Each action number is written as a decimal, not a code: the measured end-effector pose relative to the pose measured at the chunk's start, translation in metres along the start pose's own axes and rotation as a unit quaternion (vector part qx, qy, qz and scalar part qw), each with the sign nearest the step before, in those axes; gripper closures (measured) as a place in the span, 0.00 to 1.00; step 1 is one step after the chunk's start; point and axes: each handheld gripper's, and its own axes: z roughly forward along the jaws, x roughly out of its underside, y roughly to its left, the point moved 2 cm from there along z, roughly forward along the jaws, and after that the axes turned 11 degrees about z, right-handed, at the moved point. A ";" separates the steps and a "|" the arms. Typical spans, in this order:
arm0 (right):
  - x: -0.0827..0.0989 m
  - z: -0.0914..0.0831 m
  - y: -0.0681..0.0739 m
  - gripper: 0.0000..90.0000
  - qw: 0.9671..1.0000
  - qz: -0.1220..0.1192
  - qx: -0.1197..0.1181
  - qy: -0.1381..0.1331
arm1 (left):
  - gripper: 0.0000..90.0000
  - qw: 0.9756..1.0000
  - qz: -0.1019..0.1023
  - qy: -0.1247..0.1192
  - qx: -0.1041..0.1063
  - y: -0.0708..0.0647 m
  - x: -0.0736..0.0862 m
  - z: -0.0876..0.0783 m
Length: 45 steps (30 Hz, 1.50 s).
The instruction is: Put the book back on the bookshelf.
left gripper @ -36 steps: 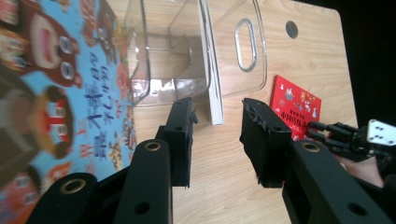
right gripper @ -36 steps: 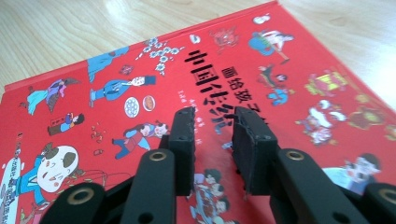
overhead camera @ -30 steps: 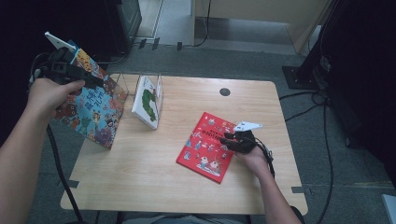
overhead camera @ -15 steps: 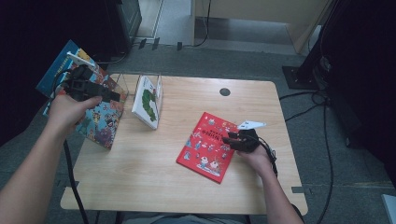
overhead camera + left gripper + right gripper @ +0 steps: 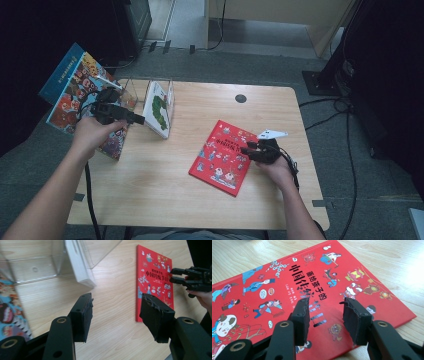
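two picture books already stand in the clear acrylic rack (image 5: pixel 134 86) at the table's 10 o'clock. the flat red hardcover book (image 5: pixel 222 156) at 4 o'clock remains unstored. left gripper (image 5: pixel 137 119), jaws just opening, is spread and empty; right gripper (image 5: pixel 246 150) hovers spread over the red cover.

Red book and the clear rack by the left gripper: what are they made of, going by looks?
Red book: likely a glossy printed cover on card; light glares off its surface and it lies flat with crisp edges. Clear rack: probably acrylic or similar hard plastic; it is see-through, with wood grain showing through and a moulded dimple in the base.
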 end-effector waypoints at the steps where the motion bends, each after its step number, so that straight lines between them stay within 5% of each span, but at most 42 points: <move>1: 0.000 -0.001 0.000 0.63 1.000 0.002 0.001 0.000 | 0.49 1.000 0.001 0.001 0.002 -0.002 0.000 0.003; 28: 0.016 -0.017 -0.010 0.65 1.000 0.014 0.023 0.001 | 0.49 0.997 0.039 0.033 0.054 -0.035 0.013 0.096; 45: 0.028 -0.025 -0.017 0.69 0.999 0.025 0.035 0.005 | 0.50 0.992 0.067 0.051 0.091 -0.057 0.019 0.153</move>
